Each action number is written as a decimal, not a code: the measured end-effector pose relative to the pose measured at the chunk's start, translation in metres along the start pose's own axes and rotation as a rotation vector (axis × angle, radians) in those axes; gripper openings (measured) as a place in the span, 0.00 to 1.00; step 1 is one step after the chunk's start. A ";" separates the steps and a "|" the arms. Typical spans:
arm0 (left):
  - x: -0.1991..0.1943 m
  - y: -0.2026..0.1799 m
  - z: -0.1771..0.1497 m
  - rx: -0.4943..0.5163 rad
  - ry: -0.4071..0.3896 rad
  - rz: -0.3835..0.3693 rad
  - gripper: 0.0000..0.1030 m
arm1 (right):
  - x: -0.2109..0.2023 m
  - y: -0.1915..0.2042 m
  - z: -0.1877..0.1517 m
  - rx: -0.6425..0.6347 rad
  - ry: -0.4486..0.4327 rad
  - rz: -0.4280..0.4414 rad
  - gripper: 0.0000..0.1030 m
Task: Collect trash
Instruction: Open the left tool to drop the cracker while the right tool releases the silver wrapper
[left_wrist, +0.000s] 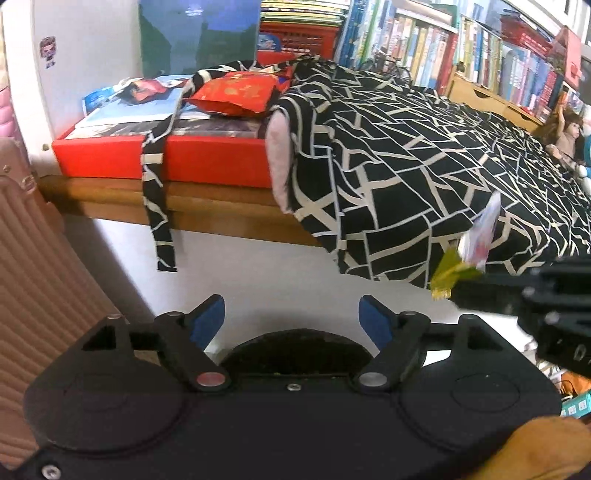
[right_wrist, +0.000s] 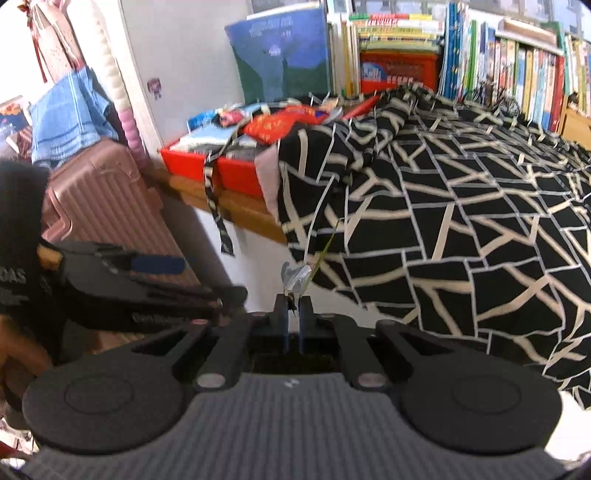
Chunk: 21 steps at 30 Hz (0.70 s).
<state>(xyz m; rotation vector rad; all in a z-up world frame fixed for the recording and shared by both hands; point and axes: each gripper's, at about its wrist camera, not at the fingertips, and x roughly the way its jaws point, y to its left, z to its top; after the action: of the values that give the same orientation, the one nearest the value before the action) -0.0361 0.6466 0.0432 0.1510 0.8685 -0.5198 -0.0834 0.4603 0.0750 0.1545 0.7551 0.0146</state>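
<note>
My left gripper (left_wrist: 291, 310) is open, its blue pads wide apart with nothing between them, above white floor below a wooden ledge. My right gripper (right_wrist: 293, 308) is shut on crumpled wrappers (right_wrist: 295, 277). In the left wrist view these show as a white wrapper (left_wrist: 480, 232) and a green-yellow wrapper (left_wrist: 450, 275) sticking up from the right gripper's tips at the right edge. A red snack bag (left_wrist: 236, 92) (right_wrist: 273, 127) lies on the red box (left_wrist: 162, 155). A smaller crumpled red wrapper (left_wrist: 144, 88) lies behind it. The left gripper's blue pad (right_wrist: 159, 265) shows at the left of the right wrist view.
A black cloth with white lines (left_wrist: 406, 147) covers the surface and hangs over the wooden ledge (left_wrist: 221, 206); one strip of it dangles down. A pink ribbed suitcase (left_wrist: 37, 277) stands at the left. Crowded bookshelves (left_wrist: 443, 40) line the back, with a doll (left_wrist: 565, 136) at the far right.
</note>
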 end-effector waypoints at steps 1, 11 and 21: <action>-0.001 0.001 0.000 -0.005 0.002 0.004 0.77 | 0.003 0.000 -0.001 0.003 0.013 0.006 0.08; -0.001 0.013 -0.005 -0.045 0.013 0.081 0.86 | 0.016 0.006 0.000 -0.001 0.038 -0.009 0.85; 0.000 0.022 -0.015 -0.099 0.058 0.123 0.97 | 0.017 -0.002 -0.002 0.020 0.089 -0.039 1.00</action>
<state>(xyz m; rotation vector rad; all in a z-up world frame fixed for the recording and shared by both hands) -0.0362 0.6705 0.0317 0.1284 0.9332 -0.3580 -0.0724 0.4595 0.0612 0.1589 0.8473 -0.0233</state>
